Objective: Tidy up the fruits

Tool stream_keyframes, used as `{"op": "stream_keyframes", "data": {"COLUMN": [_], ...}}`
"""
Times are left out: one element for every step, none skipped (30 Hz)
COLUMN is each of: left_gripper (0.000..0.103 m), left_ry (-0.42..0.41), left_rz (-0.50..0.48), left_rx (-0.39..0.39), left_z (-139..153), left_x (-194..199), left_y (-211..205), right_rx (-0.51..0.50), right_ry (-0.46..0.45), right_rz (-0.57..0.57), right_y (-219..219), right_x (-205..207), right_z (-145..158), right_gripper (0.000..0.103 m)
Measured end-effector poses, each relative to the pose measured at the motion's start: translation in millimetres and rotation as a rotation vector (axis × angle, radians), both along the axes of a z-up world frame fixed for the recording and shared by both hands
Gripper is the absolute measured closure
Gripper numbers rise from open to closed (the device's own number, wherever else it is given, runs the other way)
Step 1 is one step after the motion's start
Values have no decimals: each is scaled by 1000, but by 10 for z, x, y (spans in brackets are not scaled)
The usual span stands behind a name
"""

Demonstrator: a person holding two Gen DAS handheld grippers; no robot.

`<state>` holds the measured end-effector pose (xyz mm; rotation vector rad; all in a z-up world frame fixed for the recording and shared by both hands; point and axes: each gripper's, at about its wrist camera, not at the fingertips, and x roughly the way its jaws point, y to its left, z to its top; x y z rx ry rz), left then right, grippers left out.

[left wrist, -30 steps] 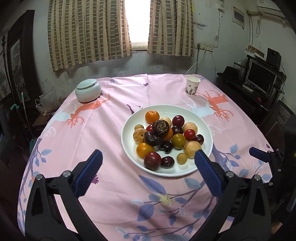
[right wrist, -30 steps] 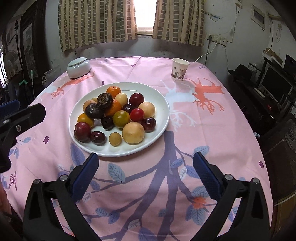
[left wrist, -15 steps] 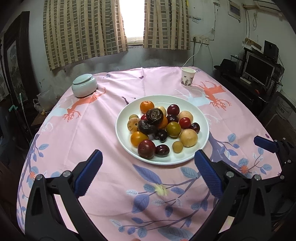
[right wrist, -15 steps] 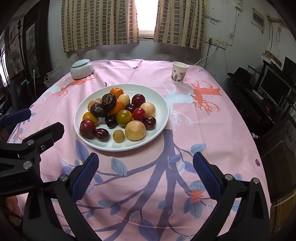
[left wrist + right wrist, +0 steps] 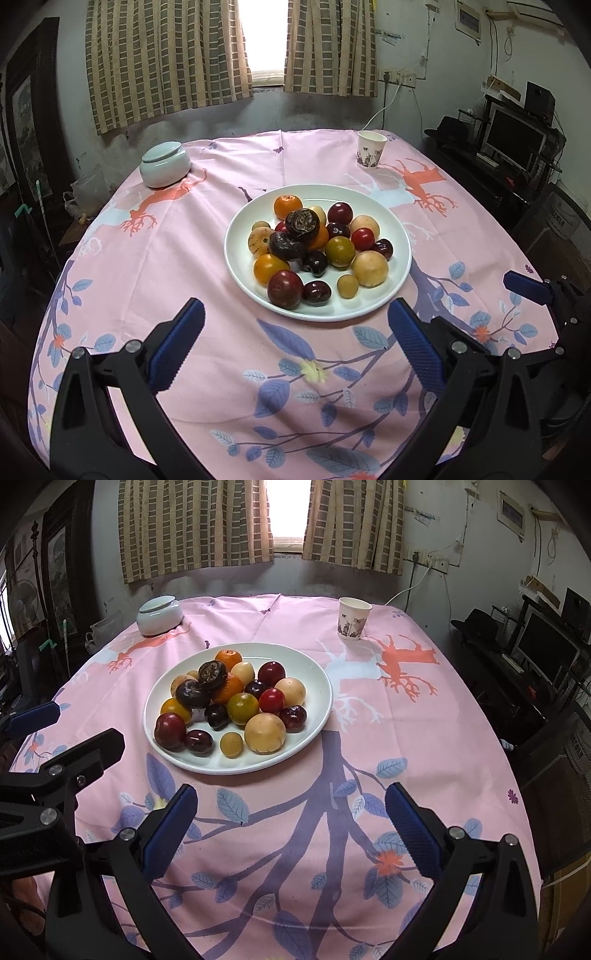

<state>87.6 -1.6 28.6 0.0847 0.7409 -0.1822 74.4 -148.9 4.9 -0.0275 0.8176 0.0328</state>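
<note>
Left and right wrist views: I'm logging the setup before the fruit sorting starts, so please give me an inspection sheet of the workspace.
Surface: pink tablecloth with deer and leaf prints covers the table.
Job's things: white plate near the middle, piled with mixed fruits; none lies off the plate.
Clutter: pale lidded jar at the far left, paper cup at the far right.
Grippers: left claw and right claw both open, empty, held short of the plate.
Cables: white cable runs from the wall sockets down behind the table.
Surroundings: checked curtains, bright window, monitor on a desk.
</note>
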Motion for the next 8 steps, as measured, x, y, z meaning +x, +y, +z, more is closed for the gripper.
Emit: {"op": "stream_keyframes", "data": {"left_gripper": [2, 2, 2, 2, 2, 2, 2, 2], "left_ry": [4, 8, 11, 13, 13, 13, 14, 14], "left_rz": [-1, -3, -4, -5, -6, -6, -6, -7], "left_rx": [-1, -3, -2, -1, 0, 0, -1, -3], "left_z": [0, -5, -6, -10, -14, -12, -12, -11], "left_x": [2, 0, -2, 4, 3, 0, -1, -1], "left_y": [3, 2, 0, 1, -2, -2, -3, -4], "right_rx": [0, -1, -1, 0, -1, 0, 0, 1], "right_ry": [0, 0, 0, 0, 1, 2, 2, 3], "right_rz": [0, 0, -1, 0, -1, -2, -2, -2], "right_y": [0, 0, 0, 0, 0, 0, 0, -2], "right_x": [0, 0, -1, 0, 1, 0, -1, 2], "right_z": [0, 0, 1, 1, 0, -1, -1, 0], "right_gripper": [1, 1, 1, 1, 1, 1, 1, 1]}}
